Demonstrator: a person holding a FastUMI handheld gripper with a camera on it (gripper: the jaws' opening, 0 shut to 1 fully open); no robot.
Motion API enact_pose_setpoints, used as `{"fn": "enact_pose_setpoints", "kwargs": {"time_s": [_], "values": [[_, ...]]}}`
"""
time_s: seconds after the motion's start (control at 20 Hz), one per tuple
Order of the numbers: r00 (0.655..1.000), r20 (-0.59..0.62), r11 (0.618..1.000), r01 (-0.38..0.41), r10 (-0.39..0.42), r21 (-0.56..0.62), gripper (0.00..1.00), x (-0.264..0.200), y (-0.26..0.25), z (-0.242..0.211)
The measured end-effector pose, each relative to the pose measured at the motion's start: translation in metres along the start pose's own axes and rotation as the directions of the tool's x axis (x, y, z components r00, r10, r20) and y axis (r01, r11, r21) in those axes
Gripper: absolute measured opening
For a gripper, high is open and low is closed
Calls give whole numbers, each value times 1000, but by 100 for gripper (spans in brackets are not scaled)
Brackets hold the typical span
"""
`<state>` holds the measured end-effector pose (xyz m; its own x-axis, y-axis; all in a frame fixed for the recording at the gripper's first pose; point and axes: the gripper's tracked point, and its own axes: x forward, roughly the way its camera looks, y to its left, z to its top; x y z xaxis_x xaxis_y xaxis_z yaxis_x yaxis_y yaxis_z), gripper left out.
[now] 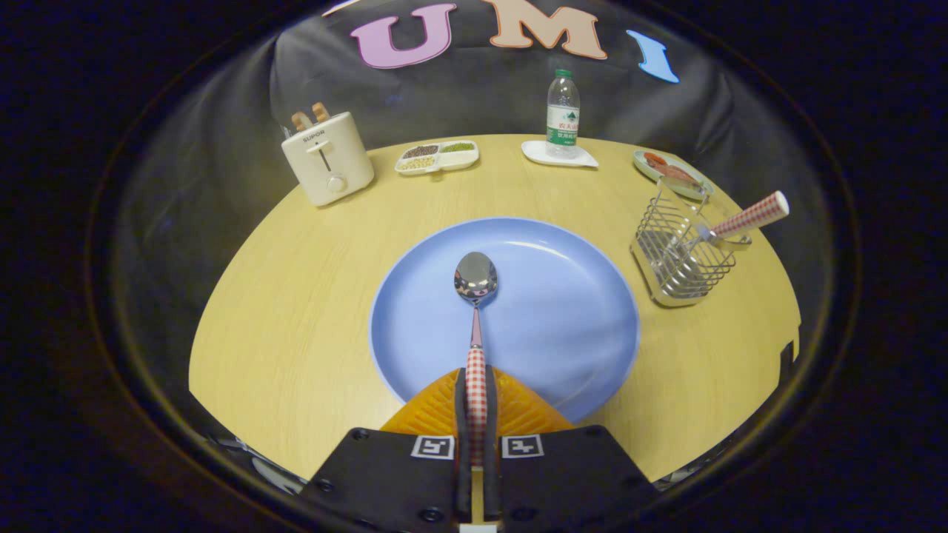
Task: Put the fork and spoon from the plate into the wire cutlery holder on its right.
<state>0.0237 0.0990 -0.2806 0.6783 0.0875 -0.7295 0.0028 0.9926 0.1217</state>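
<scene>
My gripper (475, 385) is shut on the red-checked handle of the spoon (475, 285). The spoon points straight ahead from the fingers, its steel bowl over the middle of the blue plate (563, 326). Whether the bowl rests on the plate or hangs just above it, I cannot tell. To the right of the plate stands the wire cutlery holder (678, 255). The fork (744, 218) is in it, its red-checked handle sticking out up and to the right.
On the round wooden table (296, 311), a cream toaster (328, 157) stands at the far left. A divided snack tray (437, 156), a water bottle (563, 111) on a white mat and a small dish of food (670, 172) line the back edge.
</scene>
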Motion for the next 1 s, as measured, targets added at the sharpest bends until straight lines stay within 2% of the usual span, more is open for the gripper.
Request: {"fn": "enact_pose_setpoints", "kwargs": {"time_s": [0.3, 0.6, 0.8, 1.0], "values": [[999, 0, 997, 38, -38, 73, 9, -42, 0, 33], [992, -46, 983, 124, -119, 138, 9, -83, -25, 87], [979, -109, 949, 195, -173, 247, 9, -99, -56, 124], [946, -238, 901, 289, -218, 325, 9, -100, -94, 143]]}}
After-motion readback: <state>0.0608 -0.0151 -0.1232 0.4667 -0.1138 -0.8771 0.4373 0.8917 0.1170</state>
